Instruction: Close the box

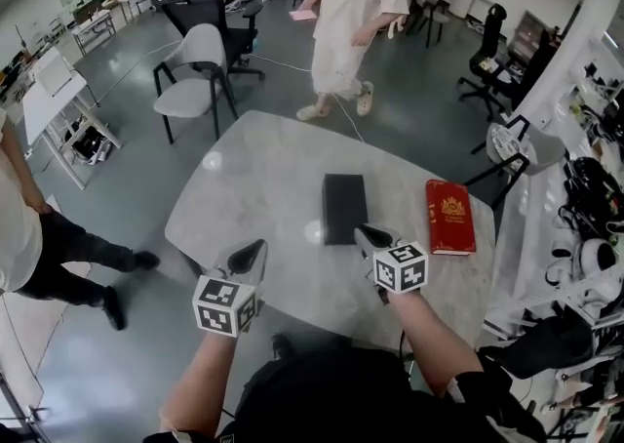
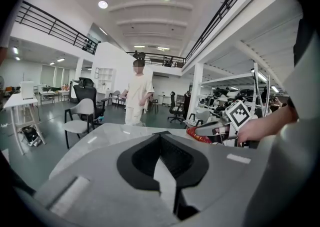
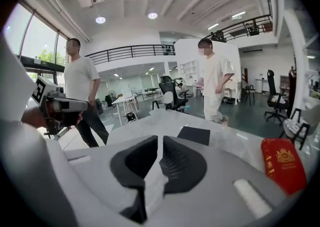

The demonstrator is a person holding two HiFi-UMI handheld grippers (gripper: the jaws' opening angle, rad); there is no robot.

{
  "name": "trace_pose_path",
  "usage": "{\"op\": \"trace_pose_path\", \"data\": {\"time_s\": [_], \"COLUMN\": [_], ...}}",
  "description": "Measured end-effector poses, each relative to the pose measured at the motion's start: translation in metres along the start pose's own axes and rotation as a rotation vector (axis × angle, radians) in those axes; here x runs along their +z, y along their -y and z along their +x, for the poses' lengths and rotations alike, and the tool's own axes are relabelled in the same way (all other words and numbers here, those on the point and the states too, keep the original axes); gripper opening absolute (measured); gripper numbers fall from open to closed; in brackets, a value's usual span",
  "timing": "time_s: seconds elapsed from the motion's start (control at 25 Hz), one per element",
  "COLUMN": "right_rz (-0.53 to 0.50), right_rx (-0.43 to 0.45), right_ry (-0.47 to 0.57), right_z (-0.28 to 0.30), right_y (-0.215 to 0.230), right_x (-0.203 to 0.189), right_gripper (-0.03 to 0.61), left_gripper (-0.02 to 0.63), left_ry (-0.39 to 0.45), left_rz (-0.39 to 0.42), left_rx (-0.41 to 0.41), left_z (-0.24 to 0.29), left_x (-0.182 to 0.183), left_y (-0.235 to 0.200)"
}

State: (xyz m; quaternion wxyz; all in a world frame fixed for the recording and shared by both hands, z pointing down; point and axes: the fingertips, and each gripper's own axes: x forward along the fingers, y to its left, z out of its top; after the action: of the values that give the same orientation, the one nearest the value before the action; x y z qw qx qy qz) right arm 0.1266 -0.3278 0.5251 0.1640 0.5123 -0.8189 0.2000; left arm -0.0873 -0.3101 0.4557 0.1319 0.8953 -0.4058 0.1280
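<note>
A flat black box (image 1: 344,207) lies shut on the marble table (image 1: 244,187), with a red box (image 1: 449,216) to its right. My right gripper (image 1: 370,234) hovers at the black box's near right corner; its jaws stand a thin slit apart with nothing between them. In the right gripper view (image 3: 160,141) the black box (image 3: 194,135) lies just ahead and the red box (image 3: 282,163) at the right. My left gripper (image 1: 255,251) hangs over the table's near edge, left of the box, jaws shut and empty (image 2: 160,138).
A person in white (image 1: 353,12) stands beyond the table's far edge. Another person (image 1: 29,226) stands at the left. A grey chair (image 1: 200,70) and a black office chair (image 1: 210,7) are behind the table. Shelving and gear (image 1: 585,197) crowd the right side.
</note>
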Motion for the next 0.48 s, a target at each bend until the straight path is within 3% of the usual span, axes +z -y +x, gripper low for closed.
{"op": "trace_pose_path", "data": {"time_s": [0.28,0.48], "right_rz": [-0.004,-0.050], "right_rx": [0.003,0.045], "right_ry": [0.072,0.120], "right_z": [-0.016,-0.035], "right_y": [-0.067,-0.097], "right_x": [0.019,0.027], "right_gripper": [0.003,0.003], "left_gripper": [0.009,0.009], "left_ry": [0.029,0.059], "left_rz": [0.037,0.060], "left_rx": [-0.034,-0.007], "left_z": [-0.031,-0.046], "left_x": [0.004,0.010], "left_y": [-0.036,-0.049]}}
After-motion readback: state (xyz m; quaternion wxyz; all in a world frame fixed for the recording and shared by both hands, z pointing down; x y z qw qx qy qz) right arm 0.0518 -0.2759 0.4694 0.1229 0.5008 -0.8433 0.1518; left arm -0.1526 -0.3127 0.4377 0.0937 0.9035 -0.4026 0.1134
